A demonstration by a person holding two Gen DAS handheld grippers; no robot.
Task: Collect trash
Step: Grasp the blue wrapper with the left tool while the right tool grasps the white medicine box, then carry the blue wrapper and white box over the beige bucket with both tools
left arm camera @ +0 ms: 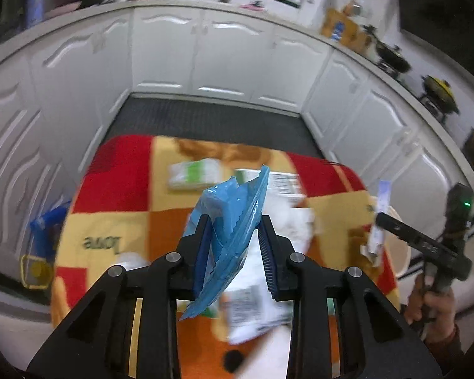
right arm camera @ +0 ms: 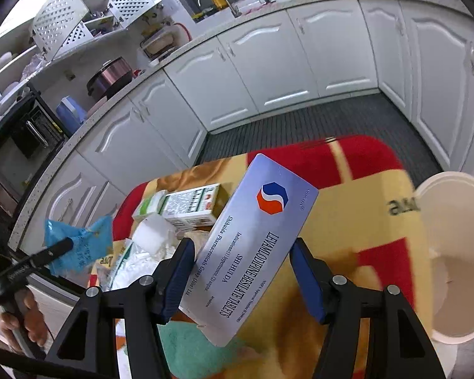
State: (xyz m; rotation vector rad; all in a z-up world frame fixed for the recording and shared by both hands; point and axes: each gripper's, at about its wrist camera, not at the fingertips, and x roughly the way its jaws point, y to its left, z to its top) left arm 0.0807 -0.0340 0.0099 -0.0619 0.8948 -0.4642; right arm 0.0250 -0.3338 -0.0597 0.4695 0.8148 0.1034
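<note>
Both jaws clenched on trash lifted clear of the checked table (right arm camera: 363, 208): left gripper (left arm camera: 233, 246) on blue wrapper (left arm camera: 227, 218), right gripper (right arm camera: 243, 271) on tablet box (right arm camera: 256, 237), near white bin (right arm camera: 452, 252) at right, evidently for dropping in.

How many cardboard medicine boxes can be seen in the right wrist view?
2. The white tablet box is clamped in the right gripper; a green-and-white box lies on the checked cloth behind it. The wrapper pile may hide others.
</note>
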